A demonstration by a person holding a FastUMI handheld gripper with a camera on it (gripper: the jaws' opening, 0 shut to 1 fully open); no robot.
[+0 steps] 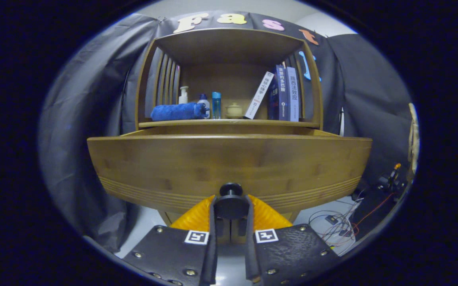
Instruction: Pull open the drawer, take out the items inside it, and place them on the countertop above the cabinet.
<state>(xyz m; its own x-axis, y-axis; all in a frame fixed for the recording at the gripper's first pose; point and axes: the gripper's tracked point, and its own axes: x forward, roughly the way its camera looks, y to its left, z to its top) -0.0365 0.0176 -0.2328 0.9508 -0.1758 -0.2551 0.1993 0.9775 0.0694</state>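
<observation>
The gripper [231,212] is sitting nearest, its two black plates each wearing a square black-and-white marker tag, with orange ribbed fingers [195,218] running forward from them. The fingers are standing narrow, closed in on the black knob [231,203] of the drawer [229,167], one pressing on each side of it.

The drawer is standing pulled out from the cabinet, and its wide bamboo front is rising just beyond the fingers, with grooved lines running along its lower edge. Its inside is lying hidden behind that front, so what it is holding cannot be told.

Above and behind the drawer, the countertop [229,123] is carrying a row of things under an arched wooden hood. Toward its left end a rolled blue towel [178,111] is lying along the front edge. Behind the towel a white pump bottle [183,95] is standing, and beside it a small bottle with a blue cap [204,102] and a clear blue tumbler [216,105]. Near the middle a small cream lidded pot [234,110] is sitting. Toward the right end a white book [259,95] is leaning against two upright blue books [286,93]; their spines are bearing Chinese writing too small to read with certainty.

Off to the right, on the floor, loose wires [334,224] are lying tangled.
</observation>
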